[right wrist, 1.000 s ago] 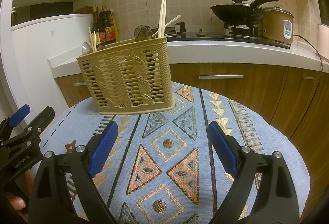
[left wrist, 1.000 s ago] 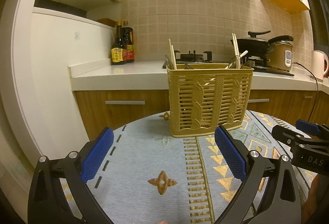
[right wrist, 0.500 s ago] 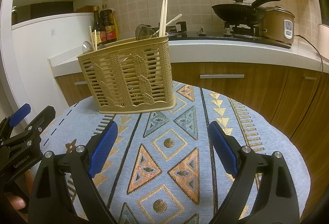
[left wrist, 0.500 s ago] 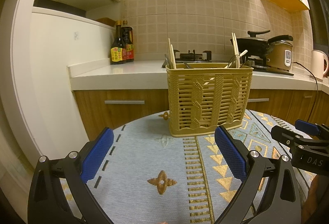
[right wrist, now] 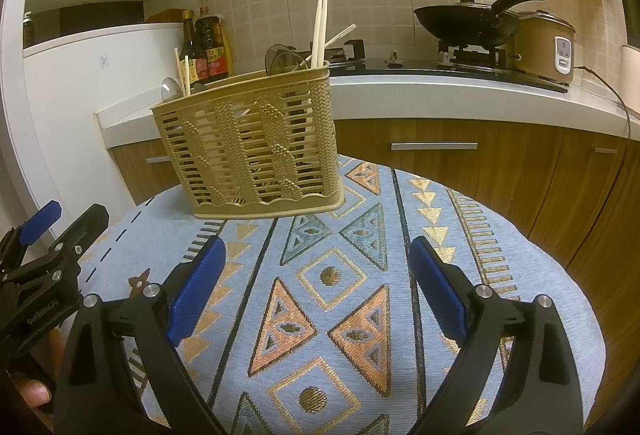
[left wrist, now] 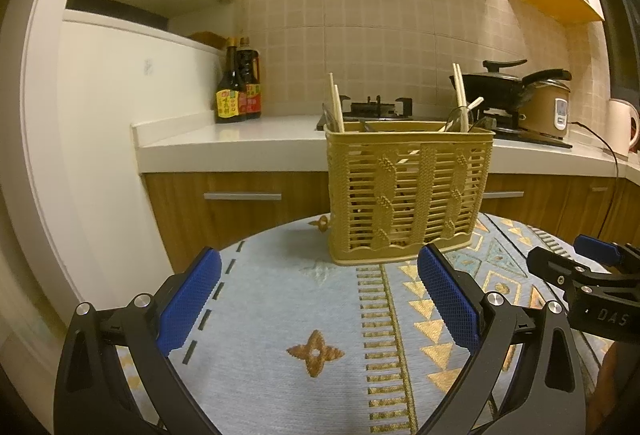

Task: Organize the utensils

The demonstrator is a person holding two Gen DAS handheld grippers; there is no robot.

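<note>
A tan slotted utensil basket [left wrist: 408, 191] stands on a round table with a patterned blue cloth [left wrist: 288, 299]; it also shows in the right wrist view [right wrist: 252, 151]. Chopsticks [right wrist: 320, 29], a spoon [right wrist: 170, 89] and dark ladles [right wrist: 282, 59] stand inside it. My left gripper [left wrist: 318, 299] is open and empty, short of the basket. My right gripper [right wrist: 316, 287] is open and empty, in front of and right of the basket. Each gripper shows at the edge of the other's view.
Behind the table runs a white kitchen counter [left wrist: 240, 143] with wooden drawers. On it are sauce bottles [left wrist: 238, 87], a gas stove with a black wok [right wrist: 472, 19], a rice cooker [right wrist: 544, 47] and a kettle [left wrist: 620, 127].
Both views have shifted very slightly; the basket sits a little higher in the right wrist view. Both grippers remain open and empty.
</note>
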